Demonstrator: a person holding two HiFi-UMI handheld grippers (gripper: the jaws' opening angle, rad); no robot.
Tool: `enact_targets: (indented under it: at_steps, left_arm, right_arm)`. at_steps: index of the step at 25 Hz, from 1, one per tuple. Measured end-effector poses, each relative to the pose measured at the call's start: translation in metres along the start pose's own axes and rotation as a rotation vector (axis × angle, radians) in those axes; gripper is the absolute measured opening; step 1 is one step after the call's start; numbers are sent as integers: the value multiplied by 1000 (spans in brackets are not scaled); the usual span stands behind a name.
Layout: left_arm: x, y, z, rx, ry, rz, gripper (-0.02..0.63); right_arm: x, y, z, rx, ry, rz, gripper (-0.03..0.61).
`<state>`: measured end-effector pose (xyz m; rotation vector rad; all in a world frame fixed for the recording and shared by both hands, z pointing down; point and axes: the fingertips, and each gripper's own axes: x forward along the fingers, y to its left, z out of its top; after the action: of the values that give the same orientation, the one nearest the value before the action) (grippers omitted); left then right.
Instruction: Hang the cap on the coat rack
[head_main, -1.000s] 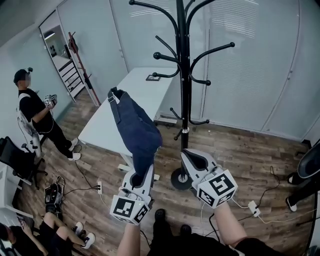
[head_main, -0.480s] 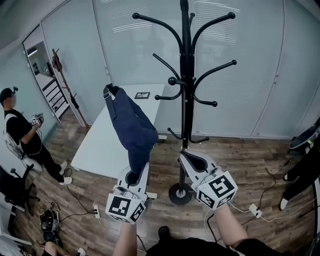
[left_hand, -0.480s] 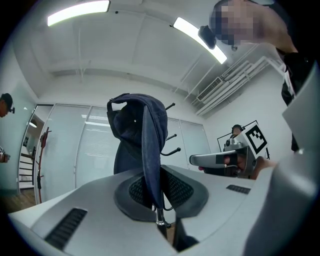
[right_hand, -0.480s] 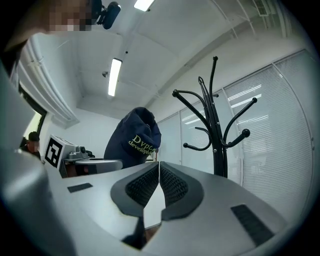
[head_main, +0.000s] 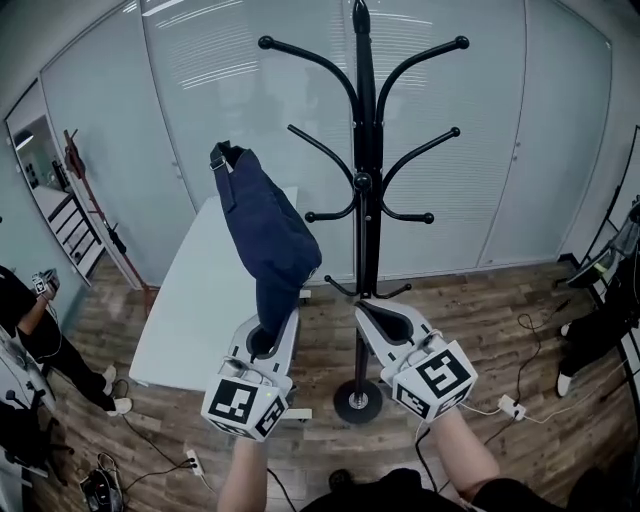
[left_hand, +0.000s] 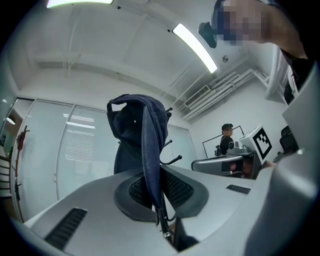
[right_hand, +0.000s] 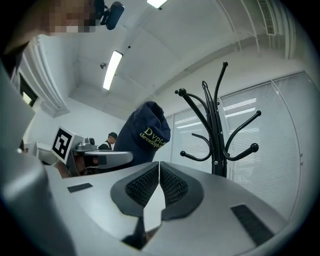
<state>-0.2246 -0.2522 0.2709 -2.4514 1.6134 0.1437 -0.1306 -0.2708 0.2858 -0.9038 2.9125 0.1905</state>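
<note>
While holding the cap (head_main: 268, 235) up beside the coat rack (head_main: 363, 250): carry step, hanging not yet done
Head view: raised left of the hooks by the left gripper (head_main: 266, 337). Left gripper view: fingers (left_hand: 175, 187) clamped on cap fabric. Right gripper view: right gripper (right_hand: 158, 172) pinched together, empty. Next, probably: settle over a free hook, then release

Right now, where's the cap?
Head view, left of centre: the cap is held up in the left gripper, just left of the coat rack, not yet hung.

Ceiling strip light (left_hand: 195, 47) gives bright, even light; edges fisheye-bent
</note>
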Motion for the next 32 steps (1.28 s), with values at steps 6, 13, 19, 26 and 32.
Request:
enact_targets:
  at_steps: [6,13,19,26,32]
  left_arm:
    - [5,10,4,22,-6,-45,31]
    - [23,29,28,65,-14,-76,31]
    - [40,39,55,83,-50,-79,31]
    - [56,48,69,156,-28,-92,31]
    - [63,54,86,191,-46,-91,31]
  right_arm:
    - [-2,6,-9,-19,8,-75,32]
    - [2,-5,-1,-23,-3,-130,32]
    - [5,-14,6,-21,-22,-168,32]
    - [11,-17,19,-30,-55,-181,32]
    - [15,-16,23,-39,-60,-176,32]
